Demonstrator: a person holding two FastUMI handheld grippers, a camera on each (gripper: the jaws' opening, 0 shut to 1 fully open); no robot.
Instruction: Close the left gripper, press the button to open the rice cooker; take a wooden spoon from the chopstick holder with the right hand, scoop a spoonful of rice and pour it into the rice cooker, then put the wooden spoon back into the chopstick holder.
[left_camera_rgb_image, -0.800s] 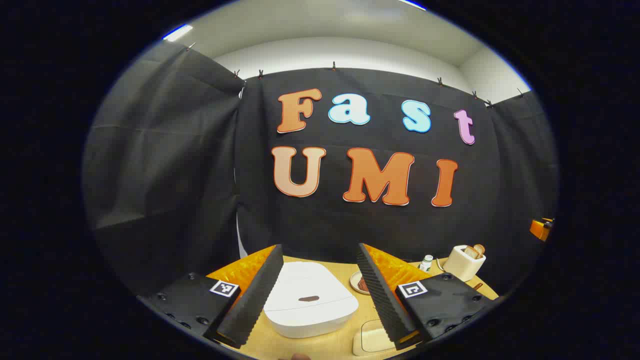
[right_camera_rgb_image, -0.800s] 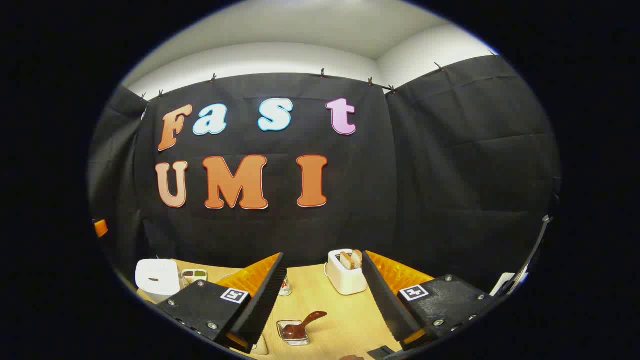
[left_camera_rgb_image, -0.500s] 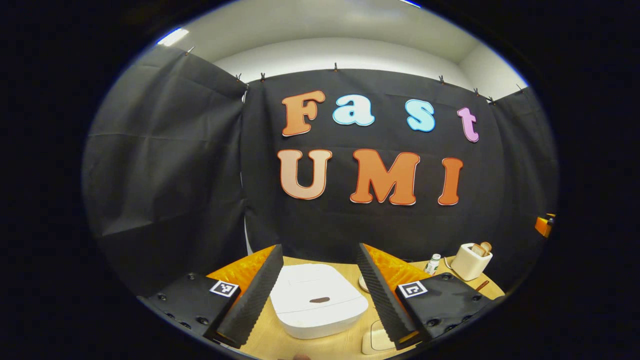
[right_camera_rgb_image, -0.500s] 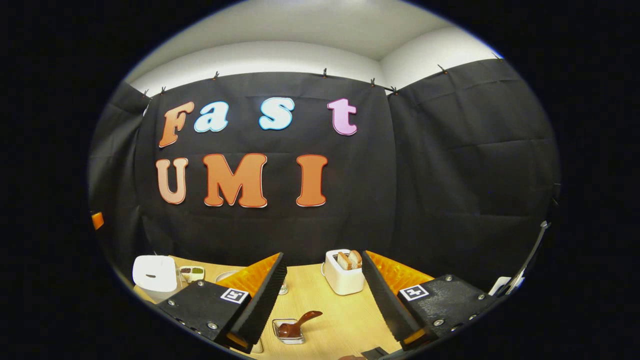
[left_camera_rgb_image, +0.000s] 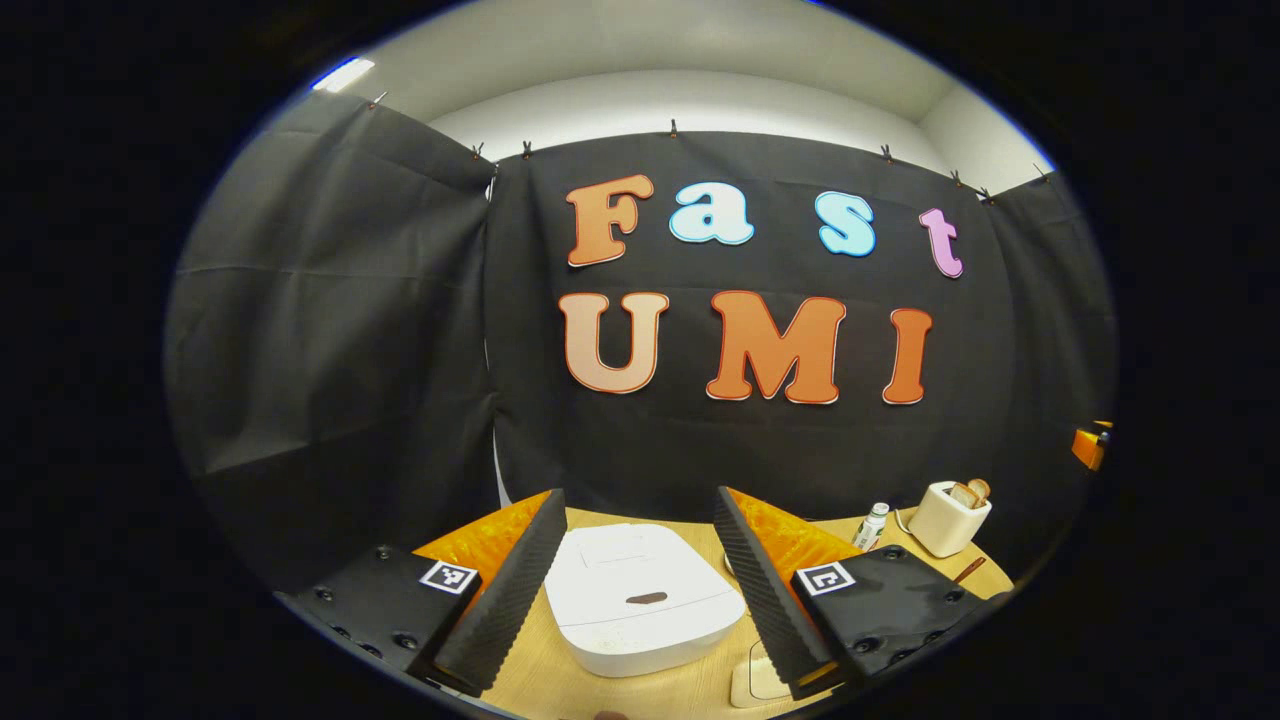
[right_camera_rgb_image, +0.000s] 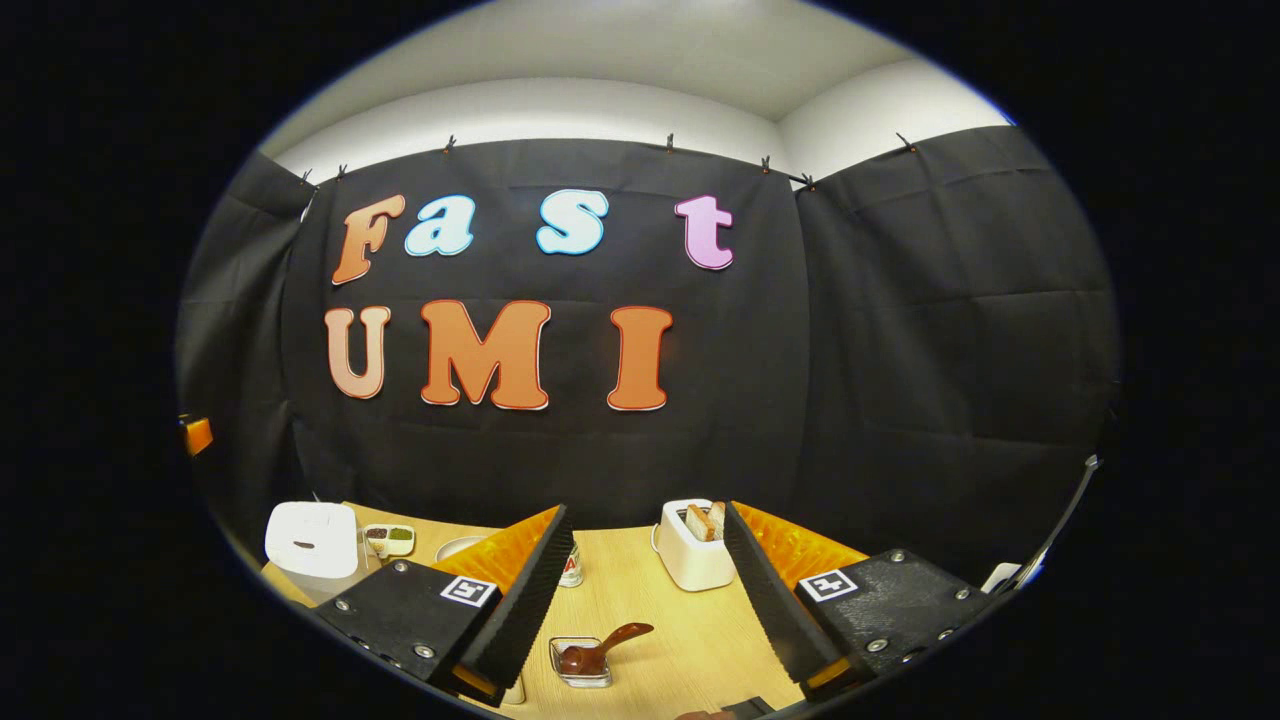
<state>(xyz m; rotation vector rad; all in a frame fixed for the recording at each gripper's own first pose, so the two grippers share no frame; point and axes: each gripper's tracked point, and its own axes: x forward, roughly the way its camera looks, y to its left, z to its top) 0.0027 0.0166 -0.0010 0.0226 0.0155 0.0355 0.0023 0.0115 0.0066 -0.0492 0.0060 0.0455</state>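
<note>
Left gripper view looked forward over a pale wooden table (left_camera_rgb_image: 640, 695), with the left gripper (left_camera_rgb_image: 640, 590) at the bottom of the frame. Its two fingers stood spread wide apart and gripped nothing. Between them, lower on the table, sat the white rice cooker (left_camera_rgb_image: 645, 610), its lid down and a small dark button (left_camera_rgb_image: 646, 598) on the near part of the top. Neither finger touched the cooker. Just in front of the right-hand finger a cream-coloured flat object (left_camera_rgb_image: 752, 685) lay on the table, partly hidden. Farther right stood a small bottle with a green label (left_camera_rgb_image: 874, 524) and, beside it, a cream toaster (left_camera_rgb_image: 948, 516) with bread slices sticking up from it. Black cloth closed the back of the booth.

Right gripper view showed the right gripper (right_camera_rgb_image: 645, 595) with its fingers likewise spread and empty, held above the same table (right_camera_rgb_image: 690, 640). Between the fingers, near the bottom, a small clear square dish (right_camera_rgb_image: 582, 662) held a dark brown spoon (right_camera_rgb_image: 605, 647), its bowl down in the dish and its handle tilted up to the right. Beyond it the toaster (right_camera_rgb_image: 692, 545) stood near the back edge with bread in its slots. A small can (right_camera_rgb_image: 570, 566) showed just beside the left-hand finger. Far to the left the rice cooker (right_camera_rgb_image: 312, 538) sat closed, and next to it lay a small divided dish (right_camera_rgb_image: 390, 540) with dark and green contents. I could not make out the chopstick holder with any certainty.
</note>
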